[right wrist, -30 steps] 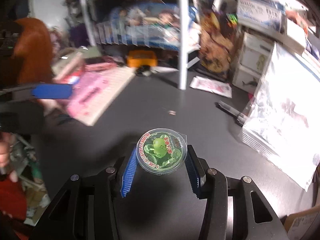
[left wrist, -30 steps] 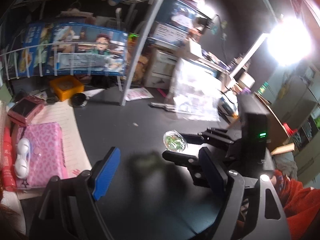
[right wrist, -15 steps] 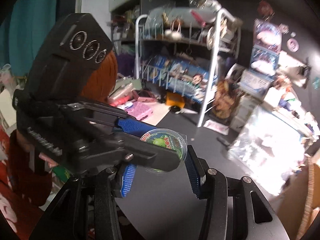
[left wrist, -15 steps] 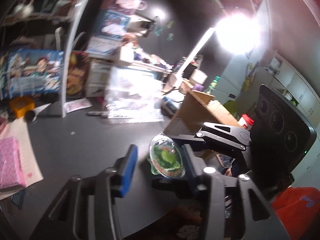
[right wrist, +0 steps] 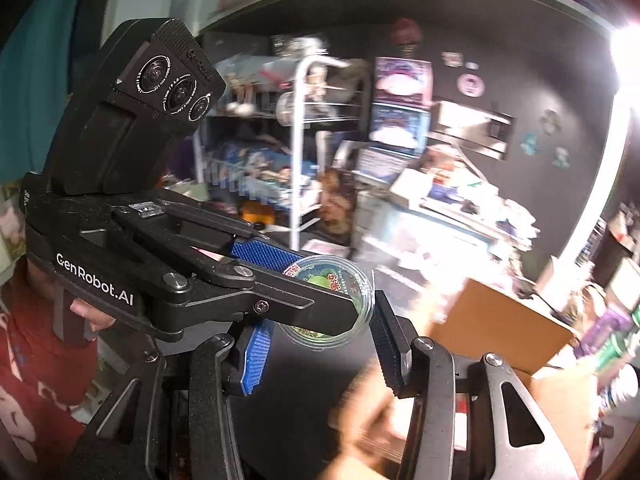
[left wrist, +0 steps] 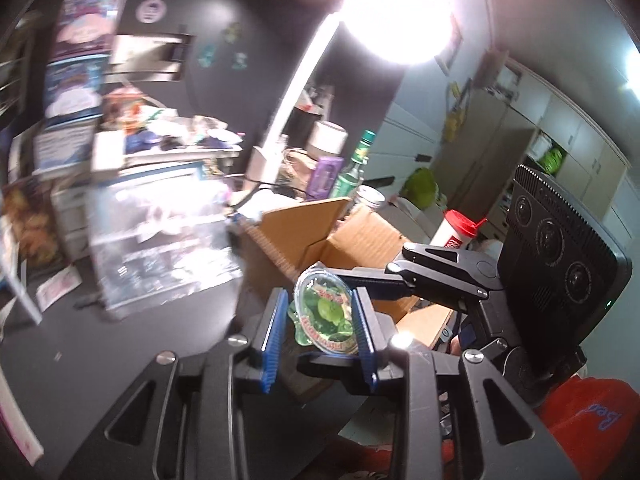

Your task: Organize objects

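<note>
A small clear jelly cup (left wrist: 325, 312) with a green printed lid is held in the air between both grippers. My left gripper (left wrist: 320, 334) has its blue pads closed against the cup's sides. In the right wrist view the cup (right wrist: 340, 284) sits between the right gripper's (right wrist: 320, 340) fingers, which stand wider than the cup, with a gap on the right side. The left gripper's fingers (right wrist: 256, 280) cross in front and cover part of the cup. An open cardboard box (left wrist: 340, 240) lies just behind the cup.
A dark table (left wrist: 100, 340) lies below. A clear plastic packet (left wrist: 160, 232) and stacked boxes stand at the back left. Bottles (left wrist: 352, 172) and a red-lidded cup (left wrist: 456, 232) stand behind the box. A bright lamp (left wrist: 396, 12) glares above. A wire rack (right wrist: 304, 140) stands behind.
Both grippers rose and swung right toward the cardboard box. The left gripper closed onto the jelly cup, and the right gripper's fingers have spread apart from it.
</note>
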